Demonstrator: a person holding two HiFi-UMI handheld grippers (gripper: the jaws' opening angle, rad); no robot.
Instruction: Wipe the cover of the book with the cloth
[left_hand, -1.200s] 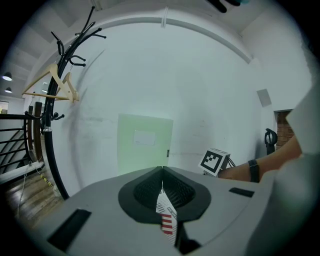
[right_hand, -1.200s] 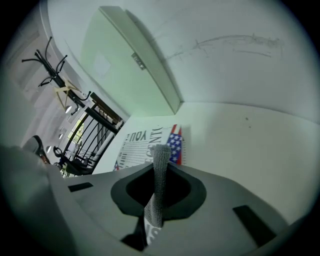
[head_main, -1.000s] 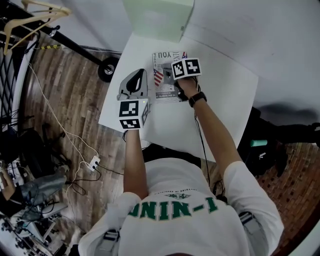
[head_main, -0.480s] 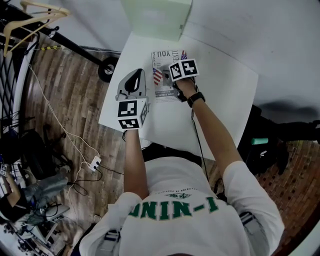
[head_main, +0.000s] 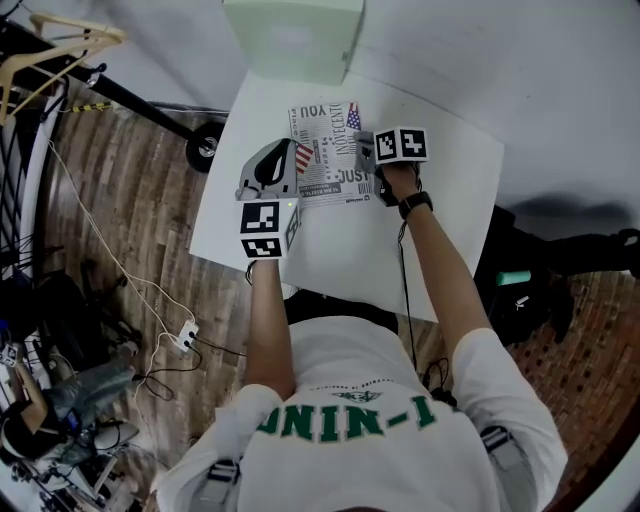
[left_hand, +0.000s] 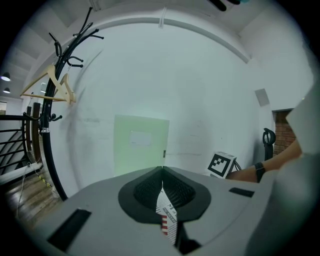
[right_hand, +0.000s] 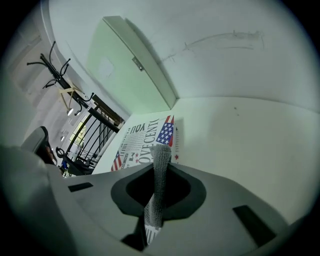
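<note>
**Cloth at the right edge of the cover, book pinned at the left**

The book (head_main: 322, 152) lies flat on the white counter (head_main: 450, 220), cover up, just in front of a pale green box (head_main: 290, 35). The left hand-held gripper (left_hand: 162, 172) is clamped on the book's left edge; a sliver of the printed cover shows between its closed jaws. The right hand-held gripper (right_hand: 159, 170) is pinched on a strip of grey cloth (right_hand: 160, 154), whose free end sticks out past the jaw tips over the right side of the cover, near the flag print. Whether the cloth actually presses on the cover cannot be told.

To do this stroke well, the left grip should probably stay firm so the book cannot slide. The right gripper should tip down far enough that the cloth, not the jaw tips, meets the cover. Even passes across the whole cover would then follow, each overlapping the last.

As for containers, the green box is the only candidate. Its visible faces are closed, so its contents cannot be seen.
</note>
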